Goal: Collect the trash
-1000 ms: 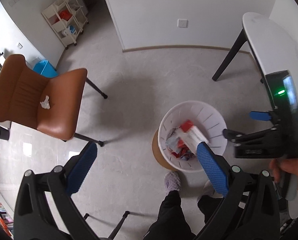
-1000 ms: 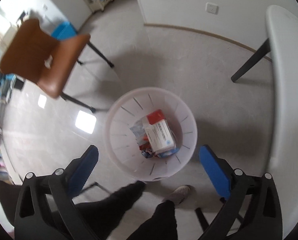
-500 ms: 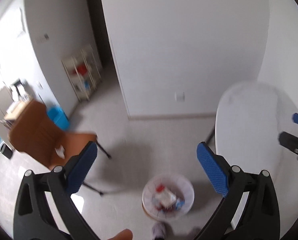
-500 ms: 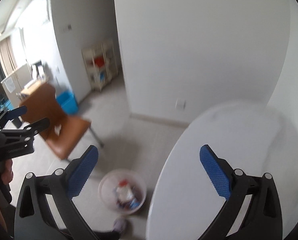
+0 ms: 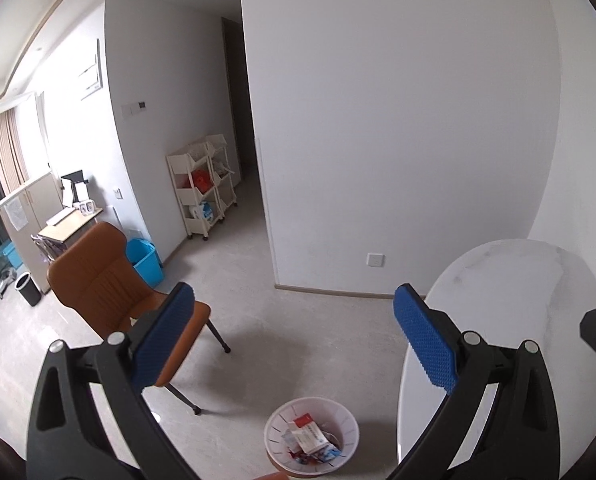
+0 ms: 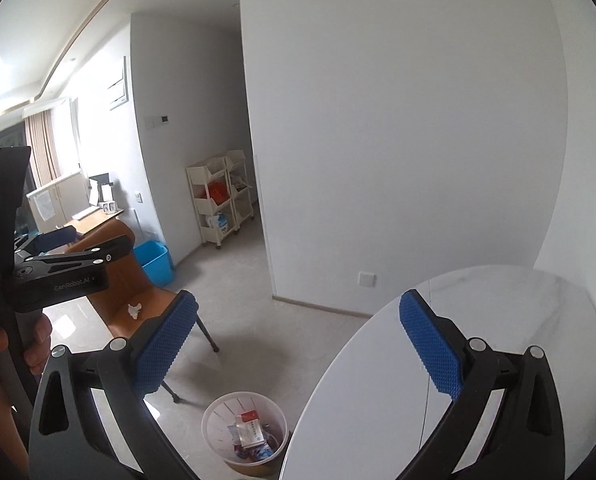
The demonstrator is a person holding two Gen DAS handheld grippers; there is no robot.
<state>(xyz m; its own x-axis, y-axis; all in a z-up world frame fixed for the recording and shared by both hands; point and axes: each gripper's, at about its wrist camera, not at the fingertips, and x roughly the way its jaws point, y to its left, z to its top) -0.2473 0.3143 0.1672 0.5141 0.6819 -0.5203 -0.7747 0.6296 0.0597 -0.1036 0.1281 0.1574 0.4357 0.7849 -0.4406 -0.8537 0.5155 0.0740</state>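
A white slatted trash bin (image 5: 273,426) stands on the floor beside the table, holding a red-and-white box (image 5: 308,432) and several wrappers; it also shows in the right wrist view (image 6: 217,414). A crumpled white tissue (image 6: 133,310) lies on the seat of the brown chair (image 5: 97,288). My left gripper (image 5: 293,332) is open and empty, raised high above the bin. My right gripper (image 6: 298,338) is open and empty, raised over the table edge. The left gripper's body shows at the left of the right wrist view (image 6: 61,276).
A white round marble table (image 6: 498,340) fills the lower right. A blue tub (image 5: 145,260) stands behind the chair. A cream shelf cart (image 5: 201,192) stands by the hallway wall. A desk (image 5: 65,224) and a small black bin (image 5: 29,290) are at far left.
Both grippers have risen from just above the bin and tilted up to look across the room. The bin now sits small at the bottom of both views. Both stayed open.
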